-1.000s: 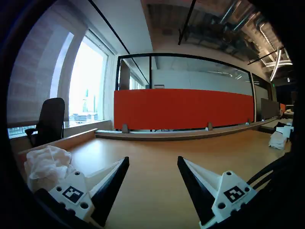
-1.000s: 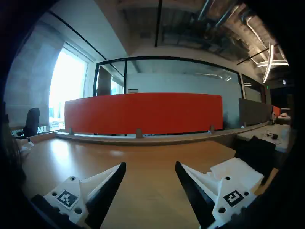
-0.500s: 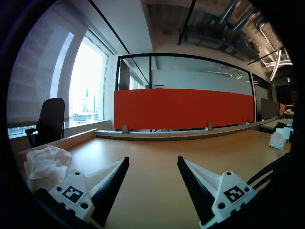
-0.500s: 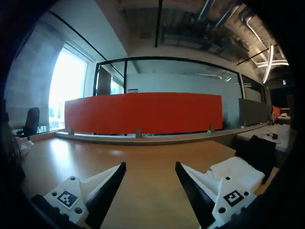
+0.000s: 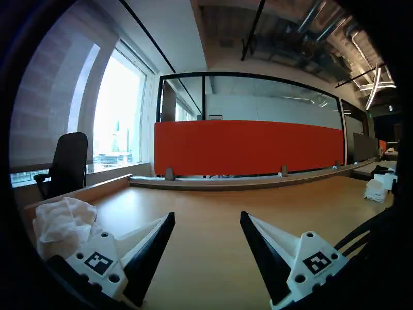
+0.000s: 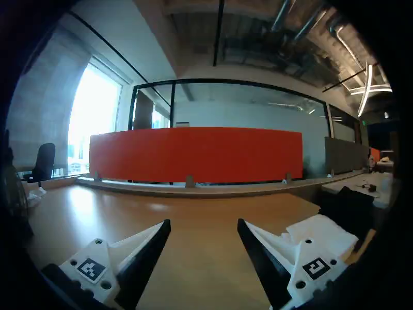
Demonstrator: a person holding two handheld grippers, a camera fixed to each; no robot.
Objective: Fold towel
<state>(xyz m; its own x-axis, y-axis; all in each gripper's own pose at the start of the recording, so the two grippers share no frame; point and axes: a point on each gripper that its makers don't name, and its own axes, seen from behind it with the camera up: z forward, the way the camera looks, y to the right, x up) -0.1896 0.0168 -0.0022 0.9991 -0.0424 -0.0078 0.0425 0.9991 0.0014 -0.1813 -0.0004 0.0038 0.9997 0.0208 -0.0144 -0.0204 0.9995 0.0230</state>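
Crumpled white towel (image 5: 64,225), heaped on the wooden worktop (image 5: 206,248), well short of the orange screen (image 5: 248,147) and off beyond its left end, seen from the left gripper view. Looks soft, light and limp, likely to sag and slump rather than hold a shape; probably best pinched at a corner or along a hem, with no clean edge to be picked out in the heap. Just beside the heap, left hand-held gripper (image 5: 206,214), fingers spread wide, gripping nothing. Right hand-held gripper (image 6: 203,221) likewise wide open and empty, aimed at the orange screen. Behind its right finger, short of the screen's right end, a white folded cloth (image 6: 325,235), seemingly finished work. Past the screen's left end, by the bright window (image 5: 116,116), a black office chair (image 5: 69,160).
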